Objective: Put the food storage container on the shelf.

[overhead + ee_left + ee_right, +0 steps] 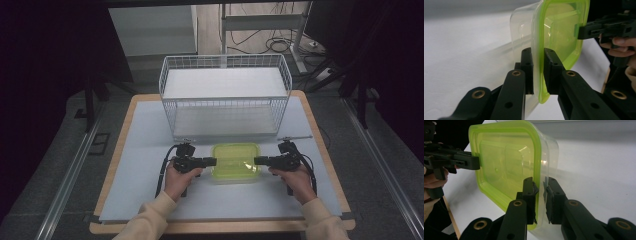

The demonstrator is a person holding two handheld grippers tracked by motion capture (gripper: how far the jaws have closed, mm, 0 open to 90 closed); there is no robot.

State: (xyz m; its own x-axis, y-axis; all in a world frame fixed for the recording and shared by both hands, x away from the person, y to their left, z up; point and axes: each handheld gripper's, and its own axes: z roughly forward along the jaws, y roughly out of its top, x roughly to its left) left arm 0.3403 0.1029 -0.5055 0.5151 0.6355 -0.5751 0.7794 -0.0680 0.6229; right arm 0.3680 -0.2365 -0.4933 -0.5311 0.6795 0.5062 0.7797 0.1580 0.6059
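Observation:
A clear plastic container with a lime-green lid (235, 161) lies flat on the white table, near the front. My left gripper (214, 161) comes in level from the left, my right gripper (257, 160) from the right. In the left gripper view the container (560, 30) has its lid rim pinched between the left gripper's (538, 53) two jaws, with the right gripper (599, 27) on the far edge. In the right gripper view the container (504, 162) has its rim clamped between the right gripper's (539, 182) pads, and the left gripper (461, 161) holds the opposite edge.
A white wire basket (225, 61) stands just behind the container, tall, with an open top. The white table mat (145, 165) ends in a wooden border (117, 145). Dark floor and cables lie beyond.

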